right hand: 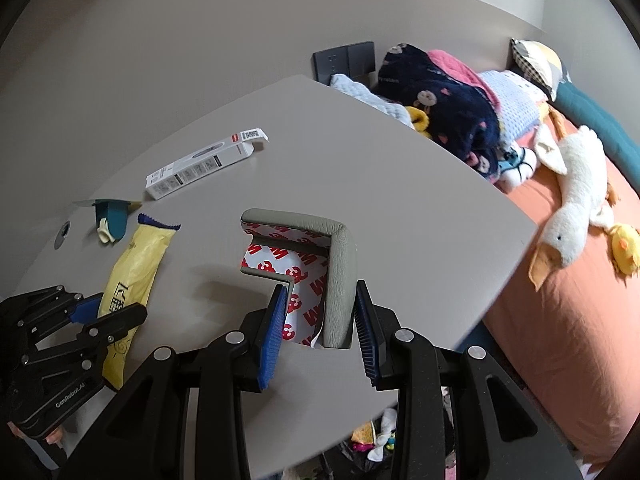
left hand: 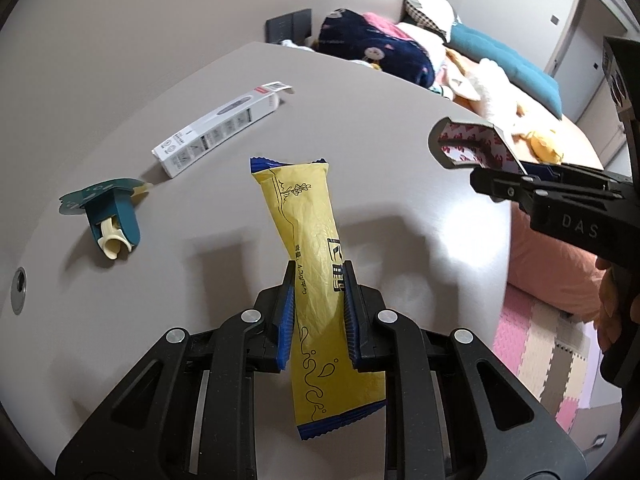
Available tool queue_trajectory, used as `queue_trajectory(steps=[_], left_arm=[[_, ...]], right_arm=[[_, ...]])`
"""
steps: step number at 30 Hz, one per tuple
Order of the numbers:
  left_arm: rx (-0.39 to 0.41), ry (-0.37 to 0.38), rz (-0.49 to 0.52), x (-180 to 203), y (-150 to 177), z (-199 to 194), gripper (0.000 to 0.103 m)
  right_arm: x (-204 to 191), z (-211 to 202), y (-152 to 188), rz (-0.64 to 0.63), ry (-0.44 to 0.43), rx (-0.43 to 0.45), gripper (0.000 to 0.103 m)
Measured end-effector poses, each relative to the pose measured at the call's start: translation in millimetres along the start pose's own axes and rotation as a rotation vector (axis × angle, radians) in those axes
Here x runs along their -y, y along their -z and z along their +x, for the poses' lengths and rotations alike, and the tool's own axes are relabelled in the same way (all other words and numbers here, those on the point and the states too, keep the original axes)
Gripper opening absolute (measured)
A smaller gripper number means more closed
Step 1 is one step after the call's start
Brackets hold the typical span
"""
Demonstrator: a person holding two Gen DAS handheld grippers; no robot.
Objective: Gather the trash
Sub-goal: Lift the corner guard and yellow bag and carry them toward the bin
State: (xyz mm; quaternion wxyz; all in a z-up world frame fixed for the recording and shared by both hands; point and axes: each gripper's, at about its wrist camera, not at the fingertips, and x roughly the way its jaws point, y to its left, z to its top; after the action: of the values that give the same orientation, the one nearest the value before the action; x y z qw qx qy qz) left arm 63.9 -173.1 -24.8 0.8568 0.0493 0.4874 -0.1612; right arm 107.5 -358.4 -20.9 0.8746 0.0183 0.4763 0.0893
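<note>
- The table is a wide grey top with its far edge against the wall, and the litter lies spread toward 10 o'clock in both wrist views. Both tools are raised above it, which I judge suits carrying pieces off, not picking more.
- The white box lies flat at 11 o'clock in the left view, 1 end flap open. It looks empty and light, and no tool touches it.
- The yellow wrapper is long, creased and limp, with dark blue crimped ends and printed lettering. It hangs clear of the table, pinched across its middle so both ends dangle free.
- The left gripper has its 2 jaws closed on the wrapper, blue pads pressing either side.
- The corner guard is an L-shaped grey padded strip with red-and-white backing paper peeling off. It is held off the table at 12 o'clock in the right view.
- The right gripper has its jaws clamped around 1 leg of the guard, so the other leg sticks forward.
- The teal hook rests near the box at 9 o'clock, a cream part tucked inside it, not yet collected.
</note>
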Motion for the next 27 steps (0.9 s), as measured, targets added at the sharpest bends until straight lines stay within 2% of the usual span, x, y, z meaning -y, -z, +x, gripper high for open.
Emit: queue_trajectory(steps=[14,27], left_arm=[[0.022,0.049,0.083,50,16,-20,0.021],[0.013,0.119,0.178,97,32,-34,0.021]], right_arm=[[24,-59,53,0.064,-0.011,0.017,0.036],[54,-98,101,0.138,0.018,0.019,0.036]])
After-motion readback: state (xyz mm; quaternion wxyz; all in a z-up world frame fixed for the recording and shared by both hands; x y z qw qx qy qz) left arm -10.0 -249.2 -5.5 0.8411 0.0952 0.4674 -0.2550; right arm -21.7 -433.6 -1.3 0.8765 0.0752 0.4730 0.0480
